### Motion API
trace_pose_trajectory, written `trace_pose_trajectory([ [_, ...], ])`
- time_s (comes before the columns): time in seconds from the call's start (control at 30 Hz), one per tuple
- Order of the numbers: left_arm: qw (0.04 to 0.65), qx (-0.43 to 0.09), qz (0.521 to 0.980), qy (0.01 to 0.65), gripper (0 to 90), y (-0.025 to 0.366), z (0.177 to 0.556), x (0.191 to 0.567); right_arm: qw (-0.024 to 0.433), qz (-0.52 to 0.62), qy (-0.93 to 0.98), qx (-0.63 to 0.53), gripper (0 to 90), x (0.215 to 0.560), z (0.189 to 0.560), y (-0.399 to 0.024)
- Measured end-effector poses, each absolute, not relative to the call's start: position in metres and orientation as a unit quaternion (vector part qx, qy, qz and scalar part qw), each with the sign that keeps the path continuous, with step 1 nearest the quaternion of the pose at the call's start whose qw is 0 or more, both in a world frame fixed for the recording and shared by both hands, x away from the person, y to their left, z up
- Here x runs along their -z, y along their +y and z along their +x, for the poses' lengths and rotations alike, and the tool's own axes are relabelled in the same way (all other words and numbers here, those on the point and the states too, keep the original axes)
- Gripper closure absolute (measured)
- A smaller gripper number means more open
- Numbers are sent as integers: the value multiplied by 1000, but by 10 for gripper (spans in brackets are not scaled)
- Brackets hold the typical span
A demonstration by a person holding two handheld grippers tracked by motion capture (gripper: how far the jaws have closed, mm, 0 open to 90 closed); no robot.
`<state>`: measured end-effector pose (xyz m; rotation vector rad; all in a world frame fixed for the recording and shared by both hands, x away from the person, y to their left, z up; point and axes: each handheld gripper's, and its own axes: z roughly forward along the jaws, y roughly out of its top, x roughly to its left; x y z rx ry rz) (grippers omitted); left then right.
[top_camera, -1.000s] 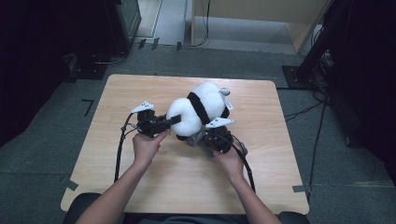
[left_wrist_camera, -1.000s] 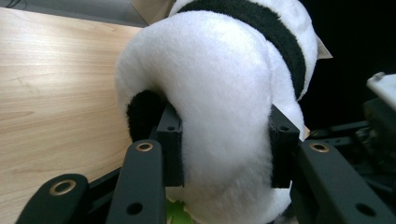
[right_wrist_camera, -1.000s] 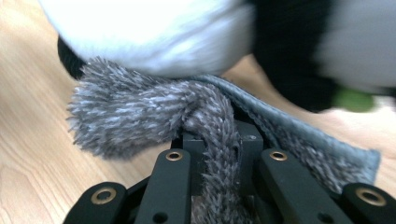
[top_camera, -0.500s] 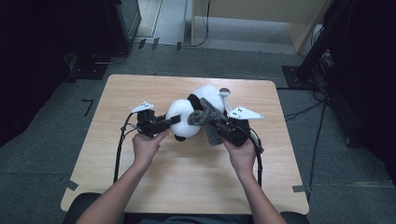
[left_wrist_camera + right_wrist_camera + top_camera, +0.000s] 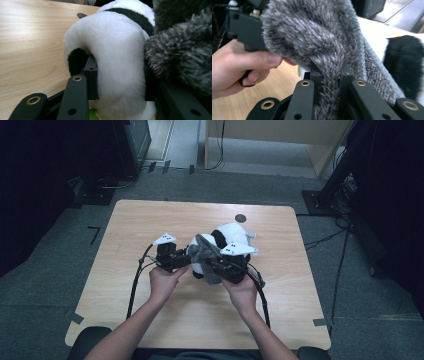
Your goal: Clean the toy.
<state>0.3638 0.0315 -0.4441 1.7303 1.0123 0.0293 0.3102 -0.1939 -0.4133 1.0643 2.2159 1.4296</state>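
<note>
Spreading well past both claws on every side, the wooden table (image 5: 150,220) has its widest bare stretches toward the far edge and out to the left and right rims, with a narrower strip between the person's wrists and the near edge; dark floor surrounds all four edges, and a small dark disc (image 5: 240,218) lies on the wood beyond the claws, near the far edge. Between and just beyond the two claws lies the black-and-white plush toy (image 5: 230,236), roughly mid-table, its white bulk reaching away from the claws toward the far right. The left gripper (image 5: 186,260) is clenched on the toy: in the left gripper view its two black jaws press into either side of a rounded white part of the plush (image 5: 117,62), squeezing it, with the table showing open to the left of that claw. Close beside it, the right gripper (image 5: 212,265) is grasping a fuzzy grey knit cloth (image 5: 205,251); in the right gripper view a folded band of that cloth (image 5: 329,75) is pinched tight between its jaws, and the rest drapes up and over toward the left claw, touching the plush. Just to the left of the right claw in that view, the left hand (image 5: 239,67) grips its handle, fingers near the cloth's edge.
</note>
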Motion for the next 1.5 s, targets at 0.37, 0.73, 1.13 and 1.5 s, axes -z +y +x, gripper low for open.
trace_pose_trajectory([
  [0.37,541,-2,711,448,597,37,367,445,141,337,794,-487,805,431,302,-169],
  [0.73,539,-2,706,459,598,37,368,446,154,310,816,-463,808,445,300,-152],
  [1.13,541,3,700,465,596,39,369,445,159,294,832,-443,809,459,303,-140],
  [1.5,552,22,689,470,591,40,370,445,154,294,843,-424,811,470,307,-136],
])
